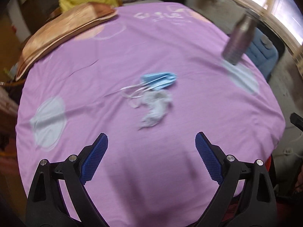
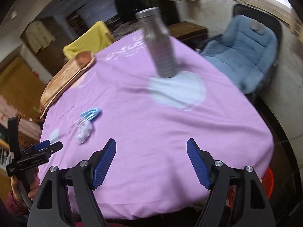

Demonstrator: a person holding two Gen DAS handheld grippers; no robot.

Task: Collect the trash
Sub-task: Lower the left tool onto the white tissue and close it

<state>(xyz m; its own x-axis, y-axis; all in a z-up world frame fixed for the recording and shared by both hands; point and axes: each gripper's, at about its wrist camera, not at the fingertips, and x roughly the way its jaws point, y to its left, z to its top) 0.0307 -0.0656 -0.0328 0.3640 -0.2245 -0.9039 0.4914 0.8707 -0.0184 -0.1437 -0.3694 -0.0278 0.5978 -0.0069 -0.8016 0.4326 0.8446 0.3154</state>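
Note:
A crumpled blue face mask with white ear loops lies mid-table on the purple cloth. A crumpled white tissue lies just in front of it. My left gripper is open and empty, above the cloth a short way in front of the tissue. In the right wrist view the mask and tissue lie at the left. My right gripper is open and empty over bare cloth near the table's near edge. The left gripper shows at the far left there.
A metal bottle stands at the table's right side, also in the right wrist view. A brown cushion lies at the back left. A blue padded chair stands right of the table. A red basket sits on the floor at the right.

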